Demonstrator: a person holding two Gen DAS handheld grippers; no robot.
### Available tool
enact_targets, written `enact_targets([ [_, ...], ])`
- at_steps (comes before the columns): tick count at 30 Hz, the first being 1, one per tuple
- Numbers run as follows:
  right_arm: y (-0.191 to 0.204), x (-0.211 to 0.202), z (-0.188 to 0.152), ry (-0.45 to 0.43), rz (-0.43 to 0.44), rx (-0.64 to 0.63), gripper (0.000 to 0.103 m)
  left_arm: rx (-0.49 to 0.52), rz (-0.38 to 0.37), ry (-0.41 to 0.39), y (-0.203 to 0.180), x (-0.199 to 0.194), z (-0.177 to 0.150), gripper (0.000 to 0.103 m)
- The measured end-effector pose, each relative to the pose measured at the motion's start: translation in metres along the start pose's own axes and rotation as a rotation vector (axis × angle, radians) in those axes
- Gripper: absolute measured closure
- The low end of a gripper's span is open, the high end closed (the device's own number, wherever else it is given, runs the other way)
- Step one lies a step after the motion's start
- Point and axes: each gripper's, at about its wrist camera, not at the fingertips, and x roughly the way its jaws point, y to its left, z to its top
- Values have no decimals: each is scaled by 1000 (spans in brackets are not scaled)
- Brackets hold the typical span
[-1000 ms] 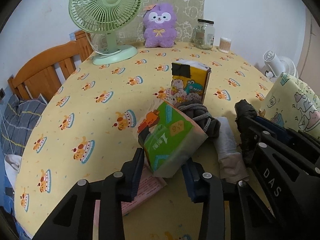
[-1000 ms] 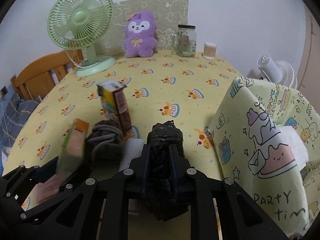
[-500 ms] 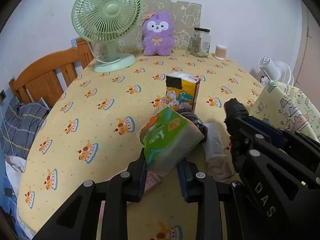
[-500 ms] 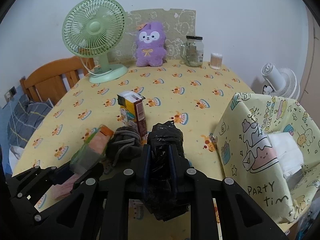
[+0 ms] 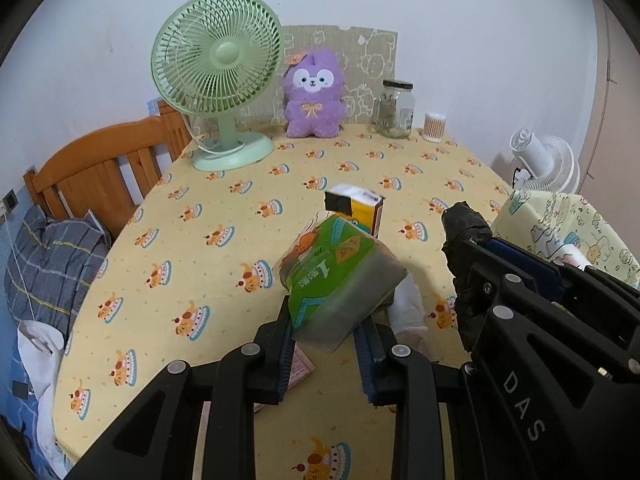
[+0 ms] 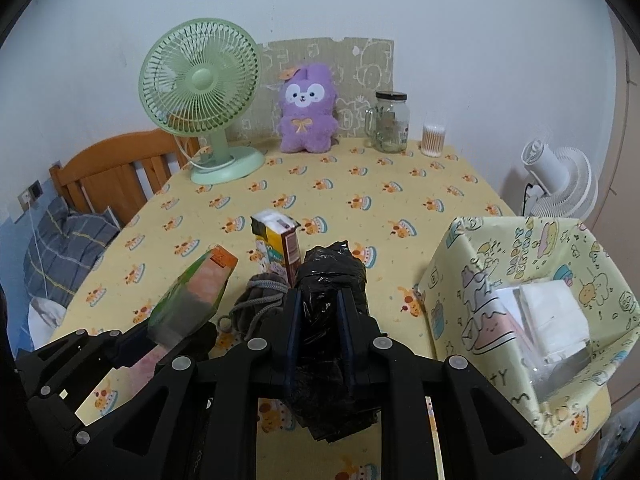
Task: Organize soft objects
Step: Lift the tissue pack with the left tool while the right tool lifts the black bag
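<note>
Green tissue pack [image 5: 340, 276] held tilted above the table; black crinkled bundle [image 6: 330, 292] gripped upright.

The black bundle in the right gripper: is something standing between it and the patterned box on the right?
Nothing visible does. The black bundle is held in the right gripper, and only bare tablecloth lies between it and the patterned box, whose top is open.

On the worktop [image 6: 360, 184], the green desk fan [image 6: 200, 92], purple plush rabbit [image 6: 306, 108] and glass jar [image 6: 390, 122] line the back. The printed paper carton [image 6: 280, 246] stands mid-table, the patterned fabric bin [image 6: 520, 300] to its right.
</note>
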Motion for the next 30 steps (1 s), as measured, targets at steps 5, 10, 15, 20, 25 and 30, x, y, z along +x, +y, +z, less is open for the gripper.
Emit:
enact_targets([
  [5, 1, -13, 8, -25, 11, -7, 82, -1, 14, -26, -1, -14, 5, 76],
  [10, 1, -24, 17, -45, 24, -8, 82, 3, 24, -60, -3, -27, 13, 76],
  [15, 1, -35, 26, -72, 32, -7, 82, 9, 29, -92, -4, -40, 21, 76],
  [20, -1, -44, 34, -88, 37, -7, 82, 12, 36, -114, -5, -47, 28, 76],
  [25, -4, -48, 40, -98, 42, -6, 82, 12, 37, -130, -7, -52, 33, 76],
  [30, -7, -52, 44, -105, 50, 1, 82, 15, 42, -150, -11, -56, 36, 76],
])
